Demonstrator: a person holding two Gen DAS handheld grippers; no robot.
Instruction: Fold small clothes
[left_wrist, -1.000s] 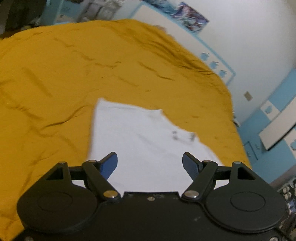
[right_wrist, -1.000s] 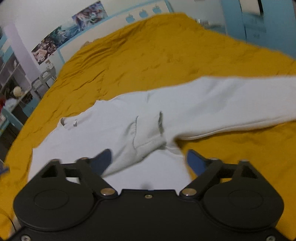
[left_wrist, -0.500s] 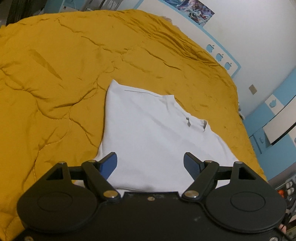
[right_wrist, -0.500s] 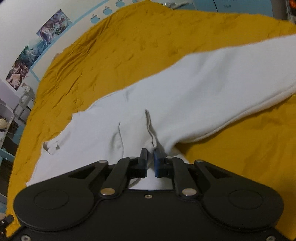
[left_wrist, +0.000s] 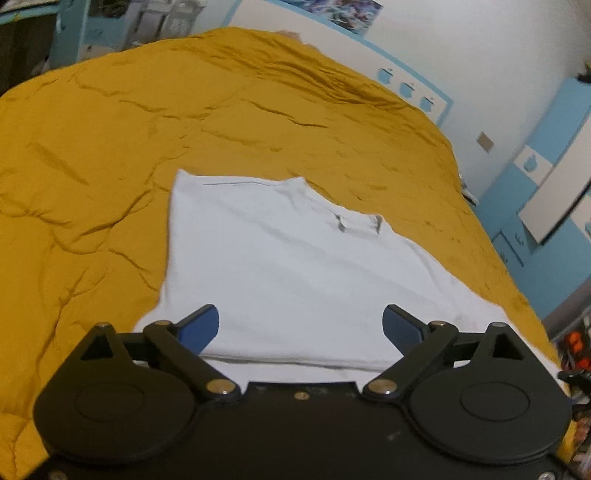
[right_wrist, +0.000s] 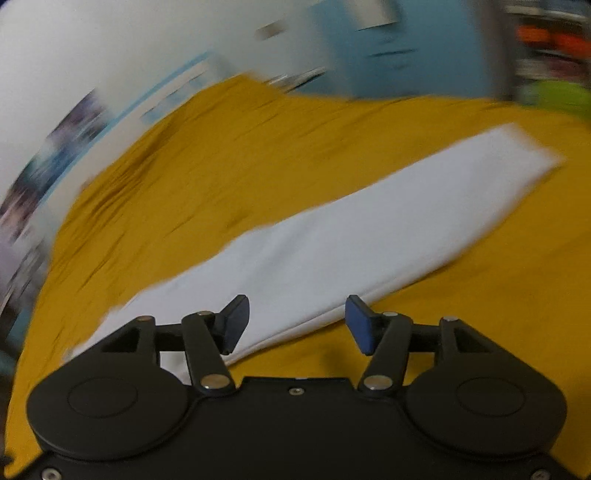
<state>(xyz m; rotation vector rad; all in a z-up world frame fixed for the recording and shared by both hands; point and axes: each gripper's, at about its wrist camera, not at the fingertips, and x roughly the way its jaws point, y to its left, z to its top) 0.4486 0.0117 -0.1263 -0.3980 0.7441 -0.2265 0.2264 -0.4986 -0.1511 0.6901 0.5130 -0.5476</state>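
Note:
A small white shirt (left_wrist: 295, 266) lies spread on the mustard-yellow bedspread (left_wrist: 110, 147), its collar toward the far right. My left gripper (left_wrist: 301, 325) hovers over the shirt's near hem, its jaws opening wide with nothing pinched between them. In the blurred right wrist view the shirt (right_wrist: 351, 236) shows as a long folded white band running diagonally across the bedspread (right_wrist: 221, 155). My right gripper (right_wrist: 295, 321) sits over the band's near edge. Its jaws are opening, and the blue pads stand apart from the cloth.
The bed's far edge meets a white wall with a blue border and posters (left_wrist: 340, 7). Blue cabinets (left_wrist: 546, 155) stand to the right of the bed. Cluttered shelves (left_wrist: 576, 343) show at the right margin. Bare bedspread stretches left of the shirt.
My right gripper shut on a fold of the shirt, then opened and swung quickly sideways, leaving the cloth lying as a folded band. My left gripper widened and dipped slightly toward the hem.

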